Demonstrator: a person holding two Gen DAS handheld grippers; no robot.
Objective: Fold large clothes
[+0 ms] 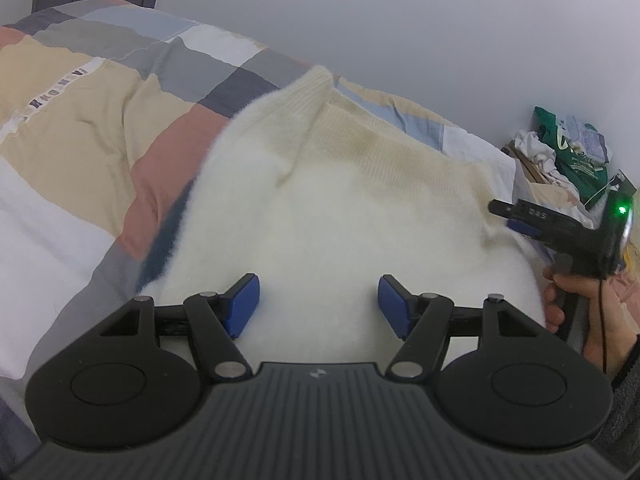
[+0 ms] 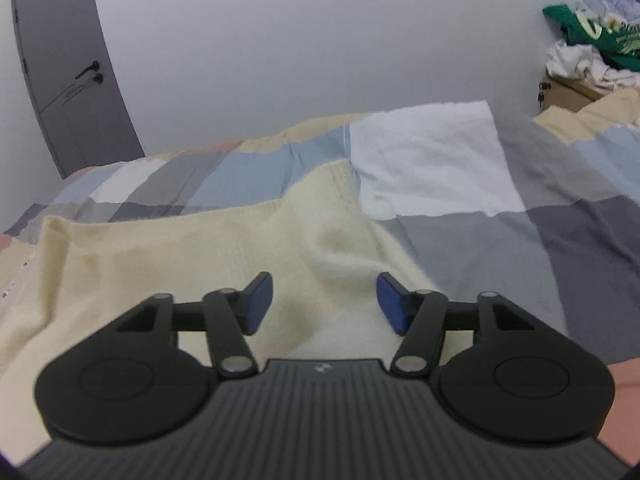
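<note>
- I count one garment: a cream sweater (image 1: 328, 208) lying on the bed, spread over one patchwork duvet (image 1: 100, 120) of grey, beige, pink, blue and white blocks.
- My left tongs (image 1: 319, 306) stand apart just above the fluffy white body of the sweater, nothing clamped between the two blue pads (image 1: 243, 306).
- My right tongs (image 2: 325, 304) are apart too, above a raised fold of the sweater (its ribbed hem runs toward the wall); the pads press on nothing.
- In the left wrist view the right tongs sit at the sweater's right edge, held by one hand (image 1: 576, 300) in a grey sleeve.
- One grey door (image 2: 68, 76) stands at the far left.
- One heap of clothes (image 2: 592, 40), green and white, sits in the corner.
</note>
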